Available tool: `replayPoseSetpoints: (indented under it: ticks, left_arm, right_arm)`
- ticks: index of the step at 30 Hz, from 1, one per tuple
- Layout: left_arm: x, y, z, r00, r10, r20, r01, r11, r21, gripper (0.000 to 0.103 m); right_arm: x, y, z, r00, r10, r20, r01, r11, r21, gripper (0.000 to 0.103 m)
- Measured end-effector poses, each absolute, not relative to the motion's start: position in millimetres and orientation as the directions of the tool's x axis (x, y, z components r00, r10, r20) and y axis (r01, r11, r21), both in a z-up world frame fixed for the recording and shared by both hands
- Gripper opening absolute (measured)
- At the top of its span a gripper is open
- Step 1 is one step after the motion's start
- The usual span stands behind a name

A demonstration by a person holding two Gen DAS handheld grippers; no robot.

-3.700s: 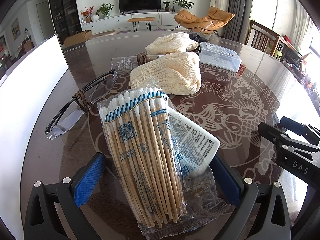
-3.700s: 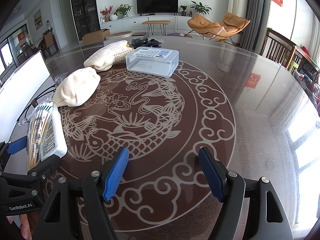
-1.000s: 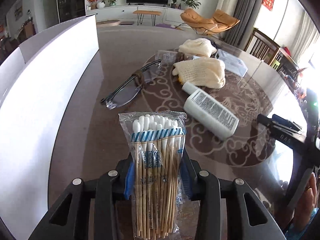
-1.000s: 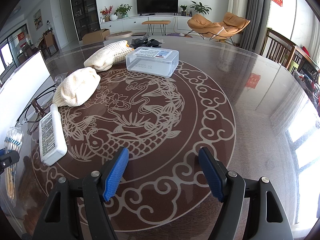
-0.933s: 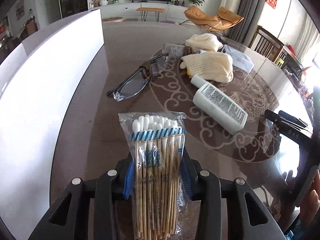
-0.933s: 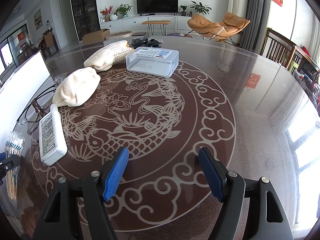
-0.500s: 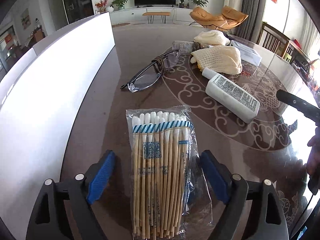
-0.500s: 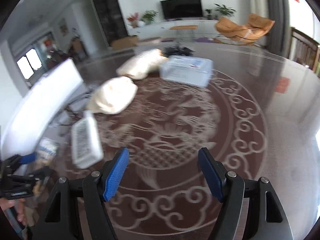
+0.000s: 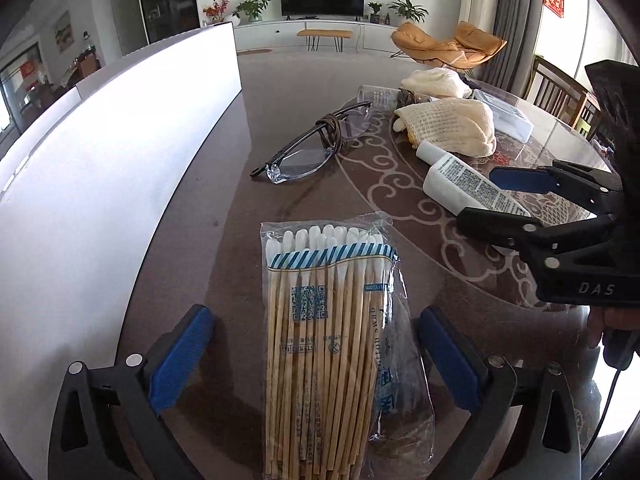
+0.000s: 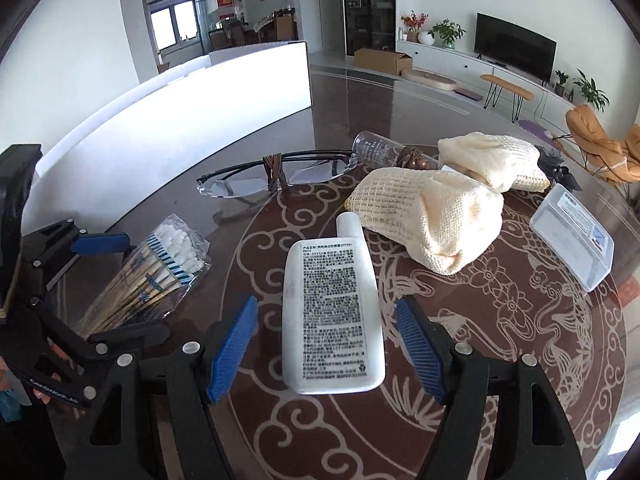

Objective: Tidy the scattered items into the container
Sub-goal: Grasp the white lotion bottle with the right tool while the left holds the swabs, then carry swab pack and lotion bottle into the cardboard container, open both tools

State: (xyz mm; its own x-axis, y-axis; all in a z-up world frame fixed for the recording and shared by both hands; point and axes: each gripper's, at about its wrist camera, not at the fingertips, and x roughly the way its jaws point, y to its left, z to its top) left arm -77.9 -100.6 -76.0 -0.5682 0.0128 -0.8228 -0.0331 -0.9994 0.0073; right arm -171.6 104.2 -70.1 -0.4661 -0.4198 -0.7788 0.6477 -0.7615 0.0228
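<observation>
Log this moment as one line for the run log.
left gripper: open, just released cotton swab pack onto table | right gripper: open, fingers either side of white bottle | container: not clearly visible

- Pack of cotton swabs (image 9: 324, 344): lower end cut off by the left wrist view's bottom edge.
- White container (image 9: 100, 168): only one bright wall in view; inside hidden, left part cut by the frame.
- White bottle (image 9: 468, 188): far end covered by the right gripper (image 9: 516, 204) in the left wrist view.
- Clear lidded box (image 10: 572, 236): label print too small to read.
- Small clear bottle (image 10: 376, 146): partly hidden behind the knitted cloths (image 10: 432, 208).
</observation>
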Motion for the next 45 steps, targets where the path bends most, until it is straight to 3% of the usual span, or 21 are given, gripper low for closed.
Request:
replayPoseSetpoints:
  ticks: [3, 5, 6, 8, 9, 12, 23, 30, 37, 45]
  left_arm:
    - [-78, -101, -76, -0.556, 0.007, -0.831, -0.025, -1.0, 0.008, 0.103]
    - [-79, -100, -75, -0.544, 0.011, -0.839, -0.029, -1.0, 0.006, 0.103]
    - [-77, -100, -73, -0.552, 0.02, -0.834, -0.039, -0.999, 0.002, 0.085]
    - [-73, -101, -67, -0.574, 0.033, -0.818, -0.052, -0.999, -0.004, 0.048]
    - [-73, -104, -65, -0.571, 0.06, -0.819, -0.054, -0.998, -0.035, 0.039]
    - [-69, -115, -62, -0.566, 0.14, -0.812, -0.038, -0.989, -0.144, 0.038]
    - [-51, -91, -56, -0.566, 0.182, -0.804, -0.082, -0.983, -0.165, 0.038]
    - [-48, -107, -9, -0.622, 0.2, -0.757, -0.078, -0.978, -0.194, 0.038]
    - [-38, -172, 53, -0.711, 0.141, -0.689, 0.015, -0.976, -0.215, 0.038]
    - [-40, -294, 79, -0.727, -0.047, -0.685, 0.226, -0.959, -0.173, 0.038]
  right_arm:
    - [-175, 98, -74, -0.459, -0.393, -0.797, 0.654, -0.757, -0.004, 0.073]
    - [-176, 97, -74, -0.447, -0.374, -0.812, 0.648, -0.762, -0.006, 0.065]
    - [-176, 97, -72, -0.447, -0.369, -0.815, 0.643, -0.766, -0.006, 0.053]
    - [-174, 100, -71, -0.44, -0.357, -0.824, 0.637, -0.771, -0.006, 0.052]
    - [-170, 102, -72, -0.447, -0.354, -0.822, 0.636, -0.771, -0.014, 0.052]
    - [-158, 115, -71, -0.467, -0.35, -0.812, 0.612, -0.79, -0.012, 0.052]
    - [-126, 154, -39, -0.485, -0.419, -0.768, 0.555, -0.826, 0.1, 0.052]
    - [-133, 131, -16, -0.475, -0.46, -0.75, 0.558, -0.816, 0.148, 0.052]
    - [-133, 66, 34, -0.461, -0.568, -0.682, 0.643, -0.743, 0.184, 0.052]
    - [-141, -59, 96, -0.376, -0.7, -0.607, 0.757, -0.61, 0.235, 0.052]
